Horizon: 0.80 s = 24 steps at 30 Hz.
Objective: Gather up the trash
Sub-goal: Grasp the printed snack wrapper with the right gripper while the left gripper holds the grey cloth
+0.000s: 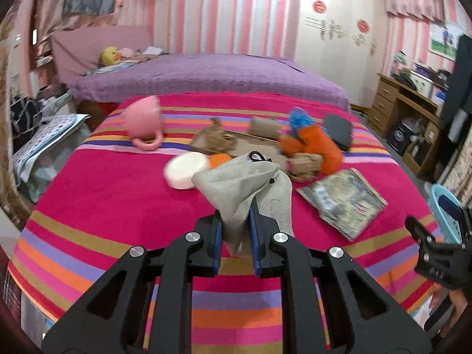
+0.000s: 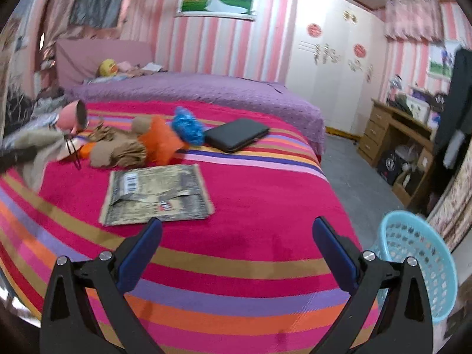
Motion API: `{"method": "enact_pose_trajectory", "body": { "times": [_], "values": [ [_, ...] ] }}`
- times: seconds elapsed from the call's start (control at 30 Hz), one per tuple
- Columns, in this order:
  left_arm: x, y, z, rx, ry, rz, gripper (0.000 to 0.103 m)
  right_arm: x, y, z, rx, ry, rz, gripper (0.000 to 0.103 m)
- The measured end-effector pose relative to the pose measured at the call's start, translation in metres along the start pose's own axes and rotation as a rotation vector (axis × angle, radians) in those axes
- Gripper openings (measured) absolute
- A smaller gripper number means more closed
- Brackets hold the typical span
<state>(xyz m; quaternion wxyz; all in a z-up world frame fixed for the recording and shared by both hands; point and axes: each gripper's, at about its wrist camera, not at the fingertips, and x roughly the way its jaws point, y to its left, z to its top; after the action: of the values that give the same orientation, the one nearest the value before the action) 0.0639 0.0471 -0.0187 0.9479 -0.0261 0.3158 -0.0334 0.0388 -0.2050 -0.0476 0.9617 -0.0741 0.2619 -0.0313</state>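
While the left gripper point(image 1: 234, 236) is clamping its blue pads on a bunched grey cloth point(image 1: 236, 183), the pickup step of the collecting looks done for this piece and the carry is in hand. In the left wrist view the cloth is standing up out of the closed jaws over the striped bedspread point(image 1: 118, 200), with a thin black loop showing at its top; whether it is fully clear of the bed cannot be told.

The right gripper point(image 2: 237, 247) is hovering with its jaws spread wide and nothing between them, over the near edge of the bed, just short of a flat printed wrapper point(image 2: 156, 194). A light blue basket point(image 2: 419, 262) is standing on the floor off the bed's near right corner, and that is probably where the trash is going.

More clutter is lying toward the middle of the bed: crumpled brown paper point(image 2: 121, 150), an orange bag point(image 2: 160, 141), a blue bag point(image 2: 187, 126), and a black case point(image 2: 236, 134) nearer the right edge.

The next move calls for swinging the cloth across the near right corner until it is hanging above the basket rim, then releasing. The trailing folds could snag the wrapper on the way.
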Motion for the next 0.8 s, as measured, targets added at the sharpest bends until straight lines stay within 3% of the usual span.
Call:
{"method": "enact_pose_trajectory", "body": {
  "times": [0.13, 0.33, 0.47, 0.6, 0.67, 0.8],
  "values": [
    [-0.001, 0.017, 0.003, -0.029, -0.014, 0.034, 0.014, 0.004, 0.02, 0.011, -0.057, 0.008, 0.039, 0.099],
    [0.003, 0.02, 0.006, -0.022, -0.026, 0.051, 0.014, 0.041, 0.042, 0.033, -0.112, 0.107, 0.118, 0.099],
    [0.008, 0.018, 0.007, -0.036, -0.011, 0.026, 0.014, 0.07, 0.028, 0.038, -0.096, 0.169, 0.083, 0.099],
    [0.009, 0.013, 0.006, -0.02, -0.007, 0.014, 0.014, 0.102, 0.015, 0.03, -0.056, 0.276, 0.151, 0.097],
    [0.009, 0.01, 0.005, -0.021, -0.005, 0.009, 0.014, 0.106, 0.014, 0.027, -0.037, 0.292, 0.197, 0.094],
    [0.01, 0.006, 0.005, -0.02, -0.001, 0.007, 0.014, 0.099, 0.026, 0.024, -0.076, 0.275, 0.24, 0.071]
  ]
}}
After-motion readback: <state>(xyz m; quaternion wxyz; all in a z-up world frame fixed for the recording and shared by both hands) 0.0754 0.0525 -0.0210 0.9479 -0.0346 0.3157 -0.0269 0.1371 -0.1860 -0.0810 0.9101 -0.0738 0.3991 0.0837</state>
